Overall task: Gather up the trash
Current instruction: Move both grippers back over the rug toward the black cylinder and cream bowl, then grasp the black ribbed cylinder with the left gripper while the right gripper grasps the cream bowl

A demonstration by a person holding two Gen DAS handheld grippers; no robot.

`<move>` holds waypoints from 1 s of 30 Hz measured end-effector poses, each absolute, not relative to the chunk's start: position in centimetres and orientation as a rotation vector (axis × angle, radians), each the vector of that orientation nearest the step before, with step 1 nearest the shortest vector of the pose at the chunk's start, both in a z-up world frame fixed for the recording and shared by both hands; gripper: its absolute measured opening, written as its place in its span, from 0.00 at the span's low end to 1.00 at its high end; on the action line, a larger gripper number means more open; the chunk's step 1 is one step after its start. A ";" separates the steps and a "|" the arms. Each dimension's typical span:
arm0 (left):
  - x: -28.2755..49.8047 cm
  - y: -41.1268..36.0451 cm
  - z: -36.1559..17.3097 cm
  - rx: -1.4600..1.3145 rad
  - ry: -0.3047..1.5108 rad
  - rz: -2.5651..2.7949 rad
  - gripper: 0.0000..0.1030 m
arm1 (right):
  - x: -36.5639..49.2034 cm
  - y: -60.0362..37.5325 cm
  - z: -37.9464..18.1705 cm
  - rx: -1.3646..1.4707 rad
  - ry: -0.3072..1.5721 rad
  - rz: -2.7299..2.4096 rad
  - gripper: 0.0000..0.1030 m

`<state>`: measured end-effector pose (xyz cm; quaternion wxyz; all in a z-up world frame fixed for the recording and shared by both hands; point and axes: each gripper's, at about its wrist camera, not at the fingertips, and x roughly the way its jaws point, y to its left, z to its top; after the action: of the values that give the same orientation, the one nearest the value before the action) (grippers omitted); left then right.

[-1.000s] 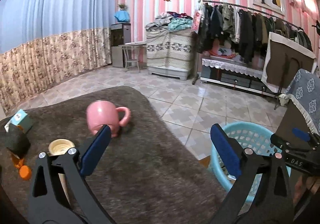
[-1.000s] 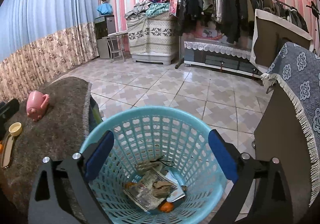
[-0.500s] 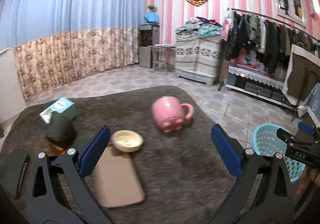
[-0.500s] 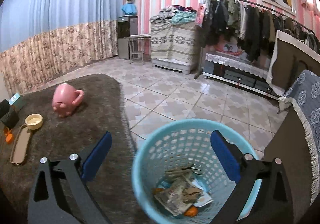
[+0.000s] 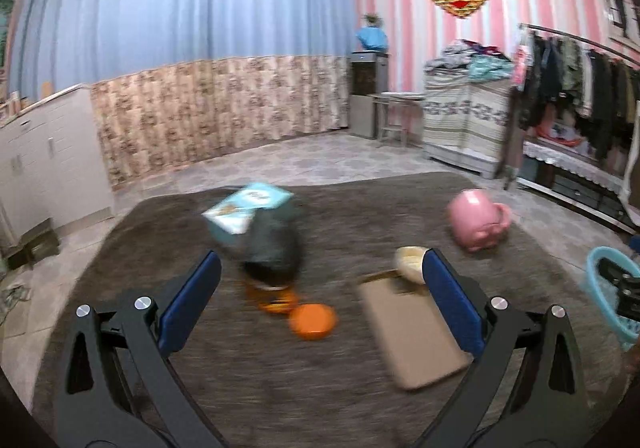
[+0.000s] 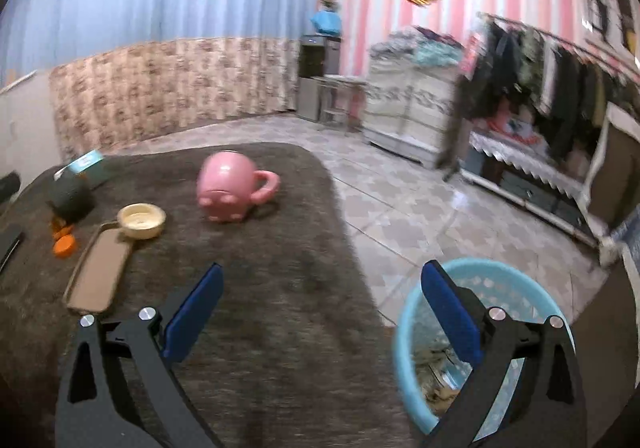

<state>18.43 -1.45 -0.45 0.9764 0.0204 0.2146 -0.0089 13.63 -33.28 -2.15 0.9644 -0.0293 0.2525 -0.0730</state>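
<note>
Orange peel [image 5: 313, 321] lies at twelve o'clock between our left gripper's [image 5: 320, 302] parted fingers. Right gripper [image 6: 322, 314] fingers are apart too. We might snag the phone [image 5: 412, 332] beside it.

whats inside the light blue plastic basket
Crumpled paper scraps lie at the bottom of the light blue plastic basket. The right tongs cover part of the inside, so anything else there is hidden.

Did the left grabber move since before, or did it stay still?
Yes. The left gripper swung left along the table: the pink mug slid from its left side to its right, and the blue basket slipped to the right edge.
</note>
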 end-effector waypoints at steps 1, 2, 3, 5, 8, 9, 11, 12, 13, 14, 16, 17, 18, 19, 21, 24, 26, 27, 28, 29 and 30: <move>18.6 -0.1 -0.5 0.046 0.431 0.012 0.95 | 13.8 -32.3 -2.0 -0.075 0.508 -0.128 0.94; 18.7 0.9 -0.5 0.050 0.429 0.031 0.95 | 14.0 -31.4 -1.8 -0.087 0.504 -0.109 0.94; 19.0 2.2 -0.6 0.055 0.432 0.063 0.95 | 14.3 -30.4 -1.7 -0.097 0.501 -0.078 0.94; 20.0 4.0 -1.0 0.054 0.448 0.114 0.95 | 14.9 -28.9 -1.6 -0.113 0.498 -0.031 0.94; 21.9 7.0 -1.7 0.002 0.484 0.154 0.95 | 16.3 -26.7 -1.8 -0.133 0.514 0.017 0.94; 22.3 7.3 -1.9 -0.013 0.489 0.158 0.95 | 16.8 -26.2 -1.9 -0.126 0.517 0.038 0.94; 23.3 7.9 -2.3 -0.045 0.500 0.163 0.95 | 18.1 -25.6 -2.3 -0.097 0.530 0.065 0.95; 24.0 7.9 -2.5 -0.056 0.509 0.162 0.95 | 18.9 -25.2 -2.5 -0.084 0.539 0.063 0.95; 24.5 7.8 -2.7 -0.060 0.516 0.158 0.95 | 19.6 -25.1 -2.8 -0.065 0.550 0.065 0.95; 25.1 7.5 -2.8 -0.058 0.521 0.151 0.95 | 20.1 -25.1 -3.0 -0.048 0.557 0.072 0.95; 26.1 6.5 -2.9 -0.054 0.509 0.144 0.95 | 21.6 -24.8 -3.8 -0.026 0.582 0.091 0.95; 26.8 5.7 -3.1 -0.051 0.503 0.138 0.95 | 22.2 -24.4 -4.5 -0.034 0.600 0.090 0.95; 27.3 5.4 -3.3 -0.049 0.506 0.135 0.95 | 22.7 -24.2 -4.8 -0.044 0.613 0.090 0.95; 28.2 4.7 -3.8 -0.045 0.517 0.126 0.95 | 23.0 -24.0 -5.2 -0.049 0.620 0.092 0.95; 29.4 3.9 -4.6 -0.037 0.537 0.109 0.94 | 23.8 -23.5 -6.1 -0.049 0.641 0.096 0.95; 30.8 2.8 -6.0 -0.005 0.561 0.107 0.88 | 24.4 -23.9 -7.0 -0.029 0.663 0.087 0.95; 31.3 2.2 -6.7 0.012 0.570 0.109 0.84 | 24.6 -24.4 -7.3 -0.009 0.666 0.081 0.95; 31.6 1.9 -7.2 0.016 0.577 0.104 0.81 | 24.7 -24.5 -7.4 0.003 0.665 0.081 0.95; 31.8 1.7 -7.6 0.022 0.583 0.101 0.80 | 24.6 -24.7 -7.5 0.007 0.666 0.081 0.95; 32.1 1.6 -8.2 0.034 0.595 0.099 0.76 | 24.8 -24.8 -7.6 0.009 0.668 0.081 0.95; 32.3 1.5 -8.6 0.036 0.610 0.098 0.72 | 24.9 -24.8 -7.7 0.012 0.669 0.080 0.95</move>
<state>32.32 1.51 -8.62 0.9525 0.0180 0.3003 0.0482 24.86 -24.83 -7.70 0.9437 0.0059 0.3283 0.0391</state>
